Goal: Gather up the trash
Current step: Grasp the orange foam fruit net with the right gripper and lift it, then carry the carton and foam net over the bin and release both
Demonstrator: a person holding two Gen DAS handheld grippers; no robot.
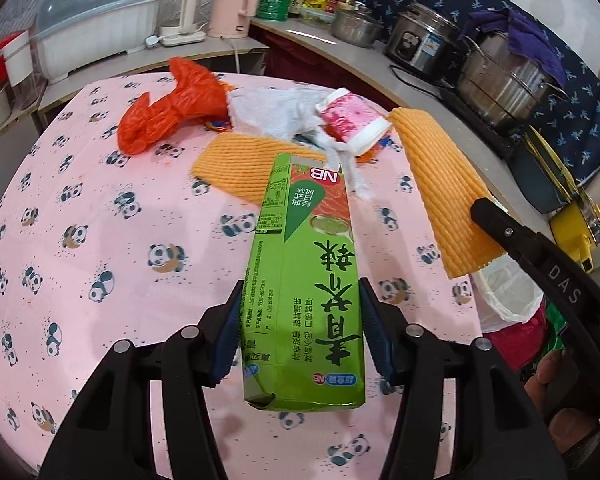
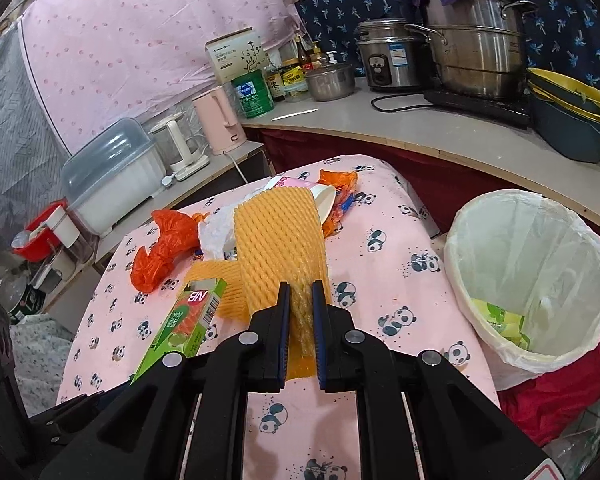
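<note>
My left gripper (image 1: pixel 298 300) is shut on a green carton (image 1: pixel 300 280), held lengthwise above the pink panda tablecloth (image 1: pixel 100 220). My right gripper (image 2: pixel 301 296) is shut on an orange foam fruit net (image 2: pixel 280 240), pinching its near end; the same net (image 1: pixel 444 196) hangs at the right of the left wrist view under the right gripper's black finger. The green carton (image 2: pixel 184 324) shows at the left of the right wrist view. Left on the table are a second foam net (image 1: pixel 244 160), an orange plastic bag (image 1: pixel 168 116), white crumpled plastic (image 1: pixel 284 112) and a pink paper cup (image 1: pixel 352 120).
A white-lined trash bin (image 2: pixel 532 280) stands right of the table with green scraps inside. Behind runs a counter (image 2: pixel 420 128) with steel pots (image 2: pixel 476 56), a rice cooker (image 2: pixel 388 56), a pink kettle (image 2: pixel 218 120) and a lidded dish rack (image 2: pixel 108 176).
</note>
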